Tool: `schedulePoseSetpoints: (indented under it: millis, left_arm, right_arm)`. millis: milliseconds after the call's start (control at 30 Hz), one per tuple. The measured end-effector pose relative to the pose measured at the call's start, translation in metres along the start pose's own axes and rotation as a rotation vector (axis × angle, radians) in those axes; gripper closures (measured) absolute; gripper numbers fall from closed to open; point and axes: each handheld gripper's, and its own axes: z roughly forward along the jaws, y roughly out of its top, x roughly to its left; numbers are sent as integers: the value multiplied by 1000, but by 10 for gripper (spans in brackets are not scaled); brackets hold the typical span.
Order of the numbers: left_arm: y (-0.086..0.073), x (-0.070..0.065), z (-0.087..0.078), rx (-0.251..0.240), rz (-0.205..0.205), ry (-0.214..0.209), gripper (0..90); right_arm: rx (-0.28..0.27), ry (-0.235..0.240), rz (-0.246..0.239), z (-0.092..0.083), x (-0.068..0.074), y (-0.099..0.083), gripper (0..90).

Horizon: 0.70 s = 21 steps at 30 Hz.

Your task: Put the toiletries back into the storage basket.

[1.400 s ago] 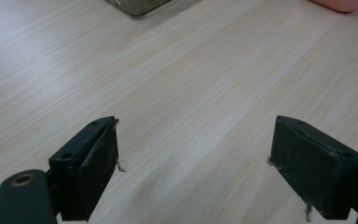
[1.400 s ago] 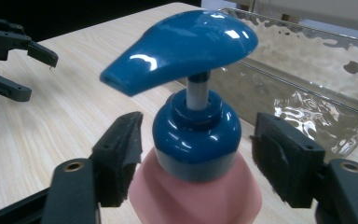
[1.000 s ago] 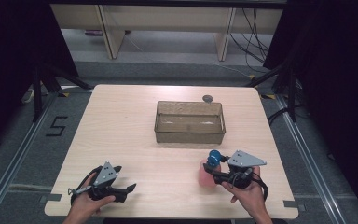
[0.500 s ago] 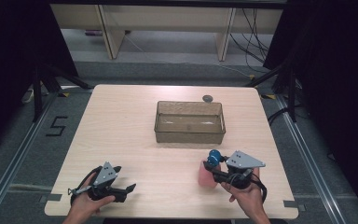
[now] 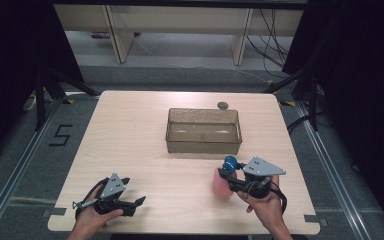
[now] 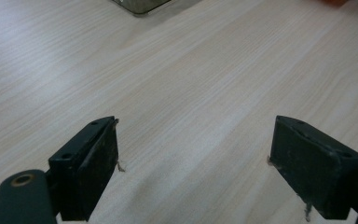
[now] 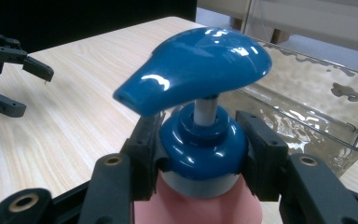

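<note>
The right gripper sits near the front right part of the table, and its jaws have just been closing with the pump bottle between them. In the right gripper view the two black fingers press against opposite sides of the bottle's blue collar, just below the blue pump head and above the pink body, so the bottle is clamped at its neck. The bottle stands upright on the table, its spout pointing to the left in that view, toward the left gripper seen farther off. In the high view the bottle stands just in front of the clear plastic box, close to its front right corner but apart from it; the same box shows right behind the pump head in the right gripper view. A small dark round thing lies on the table just behind the box. The left gripper rests at the front left, well apart from the bottle, and its fingers stand wide apart over bare wood with nothing between them.
</note>
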Motion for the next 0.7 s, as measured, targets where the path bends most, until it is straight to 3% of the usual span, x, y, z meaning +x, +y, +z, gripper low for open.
schedulePoseSetpoints:
  millis: [133, 167, 333, 367, 400, 533, 600, 633, 700]
  left_arm:
    - [1, 3, -1, 8, 23, 3, 148]
    - [0, 1, -1, 13, 9, 3, 149]
    - [1, 2, -1, 9, 14, 2, 149]
    - [0, 1, -1, 11, 10, -5, 148]
    - [0, 1, -1, 11, 10, -5, 148]
    - [0, 0, 0, -7, -13, -4, 148]
    - [0, 1, -1, 8, 6, -2, 149]
    - [0, 0, 0, -7, -18, -3, 148]
    - [0, 0, 1, -18, -25, -1, 148]
  right_arm:
    - [25, -3, 12, 2, -1, 2, 536]
    - [10, -2, -13, 3, -3, 2, 536]
    - [8, -9, 22, 2, -3, 5, 536]
    - [-3, -20, -14, 2, -6, 8, 536]
    - [-3, -20, -14, 2, -6, 8, 536]
    - [-1, -17, 26, 0, -6, 13, 536]
    - [-7, -30, 7, 1, -10, 16, 536]
    - [-3, -26, 18, 0, -10, 17, 536]
    - [-17, -38, -8, 1, -14, 19, 536]
